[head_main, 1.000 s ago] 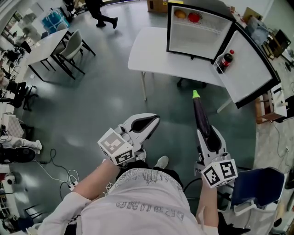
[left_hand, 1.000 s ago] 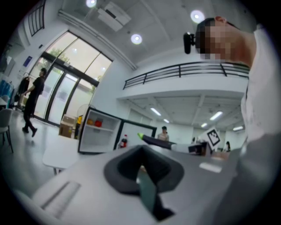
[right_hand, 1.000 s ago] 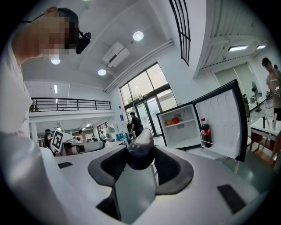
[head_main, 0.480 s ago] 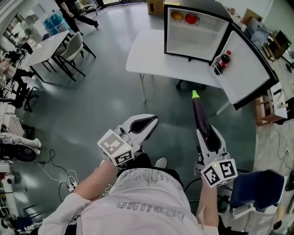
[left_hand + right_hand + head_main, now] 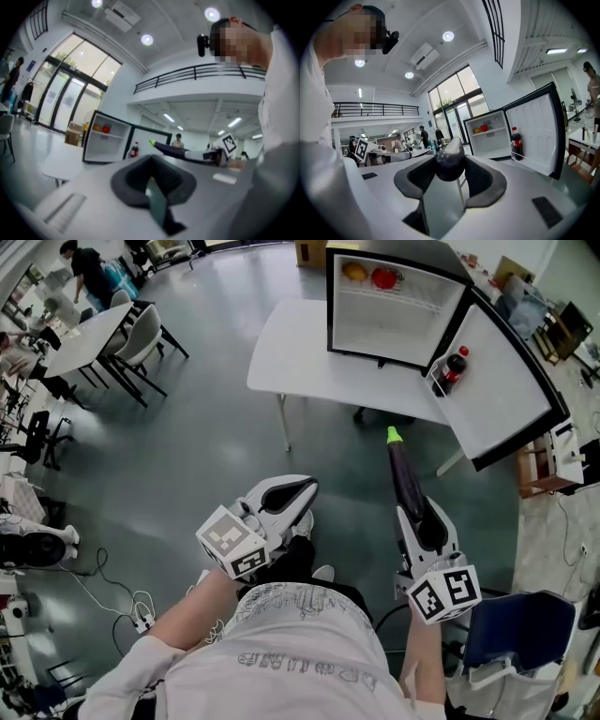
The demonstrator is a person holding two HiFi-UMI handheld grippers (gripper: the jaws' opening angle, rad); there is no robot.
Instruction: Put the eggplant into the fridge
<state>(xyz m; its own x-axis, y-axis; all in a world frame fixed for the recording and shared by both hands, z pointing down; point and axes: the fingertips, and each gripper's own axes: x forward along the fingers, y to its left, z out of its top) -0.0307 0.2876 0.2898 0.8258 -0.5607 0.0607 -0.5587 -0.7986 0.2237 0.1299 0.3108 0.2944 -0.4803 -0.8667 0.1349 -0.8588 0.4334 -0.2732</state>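
Observation:
My right gripper [image 5: 418,514] is shut on the thick end of a long dark purple eggplant [image 5: 405,474], whose green tip points toward the fridge [image 5: 394,310]. In the right gripper view the eggplant [image 5: 450,161] sits pinched between the black pads. The small fridge stands open on a white table [image 5: 300,352], its door swung right. An orange fruit [image 5: 354,271] and a red one [image 5: 384,277] lie on its top shelf. My left gripper [image 5: 309,486] hangs to the left, shut and empty. It [image 5: 151,159] points level toward the fridge [image 5: 105,143].
A cola bottle [image 5: 450,369] stands in the door rack. Tables and chairs [image 5: 94,329] with people fill the far left. A blue chair [image 5: 520,629] is at my right, cables [image 5: 141,610] lie on the floor at left, and shelving [image 5: 553,451] stands right of the fridge door.
Both grippers and my body have drifted a little toward the table and fridge, which sit slightly further left in the head view. The grip on the eggplant is unchanged.

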